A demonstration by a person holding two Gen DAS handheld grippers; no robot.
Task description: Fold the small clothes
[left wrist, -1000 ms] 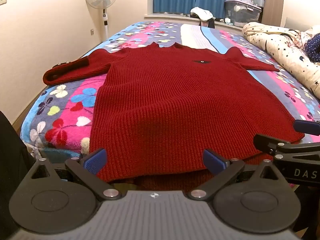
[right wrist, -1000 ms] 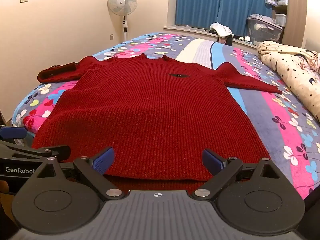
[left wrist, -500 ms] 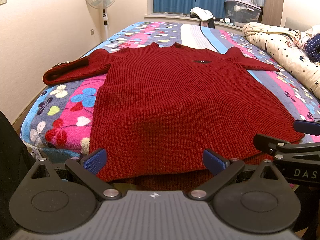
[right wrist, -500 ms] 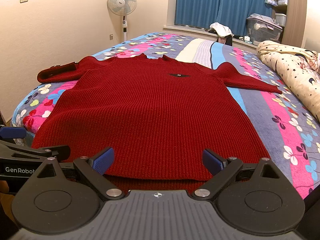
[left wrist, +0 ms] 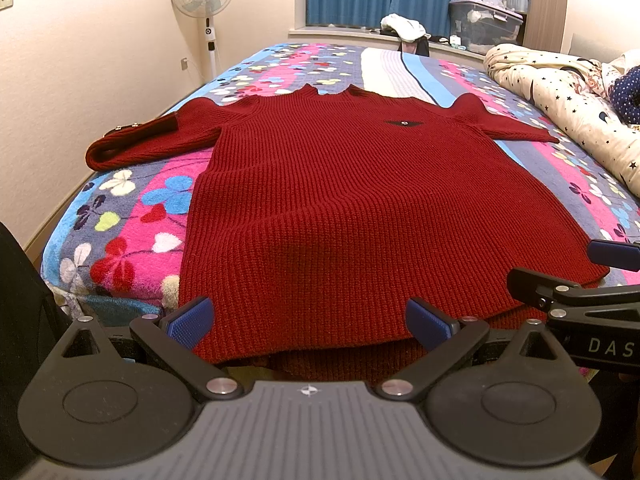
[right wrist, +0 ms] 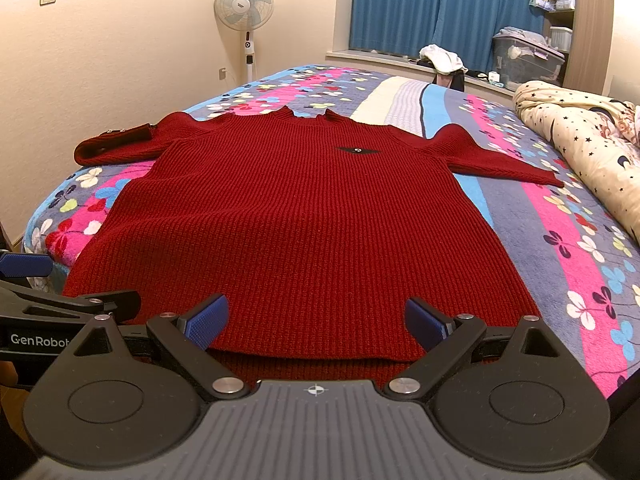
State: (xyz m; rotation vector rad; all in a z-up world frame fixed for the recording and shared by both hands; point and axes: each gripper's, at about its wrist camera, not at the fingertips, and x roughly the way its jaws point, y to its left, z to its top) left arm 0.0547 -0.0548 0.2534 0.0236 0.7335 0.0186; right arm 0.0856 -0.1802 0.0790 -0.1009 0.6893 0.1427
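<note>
Item: one red knit sweater point(left wrist: 360, 208), short-sleeved, ribbed, spread flat and face up on the flowered bedspread point(left wrist: 132, 216), neck toward the far window, hem at the near edge of the bed, where it droops slightly over the side. We judge it soft, thick and fairly heavy for its kind; it should drape and sag when lifted, grip well between pads, and stretch if pulled by one point. Our left gripper point(left wrist: 308, 322) hangs at the hem near the left corner, its blue fingers point(left wrist: 188, 322) spread wide, holding nothing. Our right gripper point(right wrist: 316, 320) hangs at the hem toward the right side, likewise spread wide and empty. Best holds, in our judgement: the two hem corners together, or a sleeve point(right wrist: 496, 160) at its cuff to bring it inward. Also present: a rolled quilt point(right wrist: 580, 128) at the right, well apart from the garment.
</note>
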